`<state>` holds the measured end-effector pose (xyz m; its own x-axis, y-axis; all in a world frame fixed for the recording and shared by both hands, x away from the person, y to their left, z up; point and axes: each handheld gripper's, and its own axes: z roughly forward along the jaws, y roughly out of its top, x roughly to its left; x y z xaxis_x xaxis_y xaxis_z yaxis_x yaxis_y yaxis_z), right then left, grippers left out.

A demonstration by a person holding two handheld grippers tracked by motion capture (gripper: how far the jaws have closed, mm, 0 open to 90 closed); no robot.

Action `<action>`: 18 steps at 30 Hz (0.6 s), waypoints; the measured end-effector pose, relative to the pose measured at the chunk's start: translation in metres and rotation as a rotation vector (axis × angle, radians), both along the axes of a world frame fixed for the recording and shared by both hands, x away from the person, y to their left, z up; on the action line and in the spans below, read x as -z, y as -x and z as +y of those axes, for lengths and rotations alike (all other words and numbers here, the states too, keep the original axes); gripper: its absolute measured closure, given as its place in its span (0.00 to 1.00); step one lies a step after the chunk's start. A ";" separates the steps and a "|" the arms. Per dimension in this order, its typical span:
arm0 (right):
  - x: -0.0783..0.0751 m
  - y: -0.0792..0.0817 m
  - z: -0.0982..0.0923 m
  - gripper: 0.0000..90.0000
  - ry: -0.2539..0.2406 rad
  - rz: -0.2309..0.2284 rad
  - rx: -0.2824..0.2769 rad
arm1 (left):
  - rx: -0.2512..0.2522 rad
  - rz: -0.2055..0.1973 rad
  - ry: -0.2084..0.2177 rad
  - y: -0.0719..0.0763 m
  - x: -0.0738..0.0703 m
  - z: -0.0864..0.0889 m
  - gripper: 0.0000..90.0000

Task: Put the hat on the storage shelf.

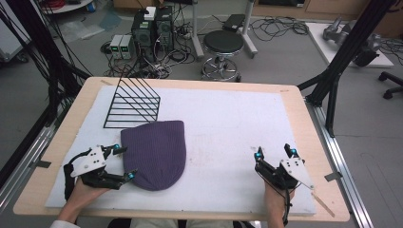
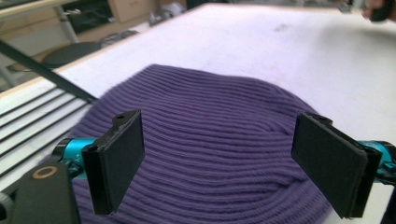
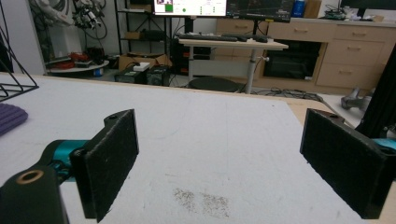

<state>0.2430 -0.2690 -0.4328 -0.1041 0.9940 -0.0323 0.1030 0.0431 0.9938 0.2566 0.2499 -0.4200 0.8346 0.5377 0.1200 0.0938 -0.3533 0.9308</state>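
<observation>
A purple knitted beanie (image 1: 155, 153) lies flat on the white mat (image 1: 228, 123), left of centre, its rounded crown toward the front edge. My left gripper (image 1: 125, 163) is open at the beanie's left side, its jaws level with the hat's edge. In the left gripper view the beanie (image 2: 210, 140) spreads out between and beyond the two black pads (image 2: 119, 163), which stand wide apart. My right gripper (image 1: 274, 153) rests open at the front right of the mat, far from the hat, with nothing between its jaws. A sliver of the beanie (image 3: 10, 116) shows at the left of the right gripper view.
A black wire rack (image 1: 133, 102) stands just behind the beanie at the mat's back left. The wooden table (image 1: 294, 97) edge frames the mat. Behind the table are a round stool (image 1: 223, 45), computers and cables on the floor. Black frame struts rise at both sides.
</observation>
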 end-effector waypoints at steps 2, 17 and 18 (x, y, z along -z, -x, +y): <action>0.000 0.000 0.000 0.12 0.015 0.004 0.001 | 0.024 0.010 -0.017 0.000 0.001 -0.003 0.19; 0.000 -0.001 0.003 0.12 0.039 0.004 -0.011 | 0.201 0.062 -0.087 -0.001 0.015 -0.021 0.17; 0.000 -0.001 0.003 0.12 0.039 0.004 -0.011 | 0.224 0.054 -0.103 -0.002 0.016 -0.021 0.17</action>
